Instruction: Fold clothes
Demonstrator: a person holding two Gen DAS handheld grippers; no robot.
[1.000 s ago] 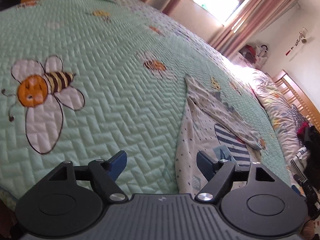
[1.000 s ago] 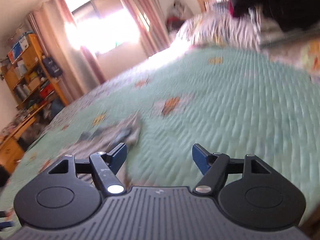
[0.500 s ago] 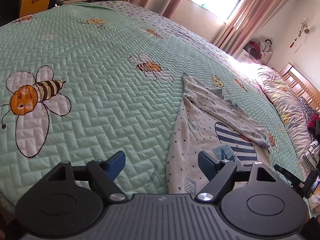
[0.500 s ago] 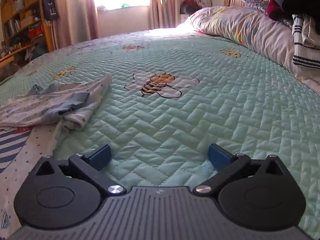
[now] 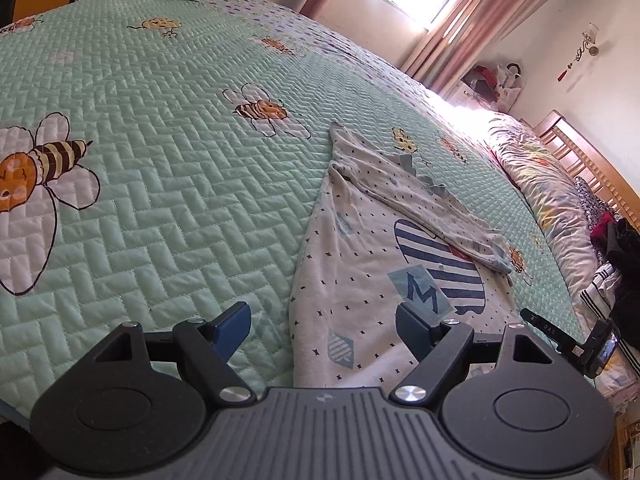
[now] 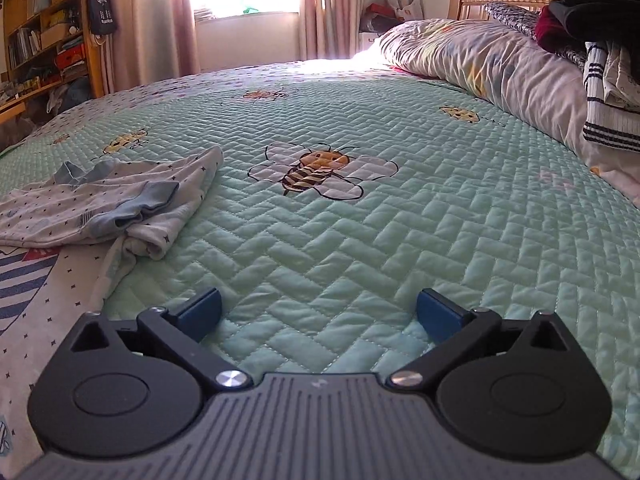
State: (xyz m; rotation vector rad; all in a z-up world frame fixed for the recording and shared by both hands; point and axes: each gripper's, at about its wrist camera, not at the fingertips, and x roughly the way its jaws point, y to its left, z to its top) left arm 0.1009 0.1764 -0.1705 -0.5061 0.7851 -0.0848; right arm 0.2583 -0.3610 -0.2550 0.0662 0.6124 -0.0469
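**Both grippers settled at the garment's near edge**

Since the earlier frames, the right gripper [image 6: 318,312] has been lowered onto bare mint-green quilted bee-print bedspread [image 6: 360,240], its jaws widened and empty. A white star-dotted child's garment with blue striped patch [image 5: 384,264] is laid ahead of the left gripper [image 5: 322,324], whose jaws are held apart over its near hem. Its long axis runs away toward the window. A fold seems about to begin; both near corners would need pinching.
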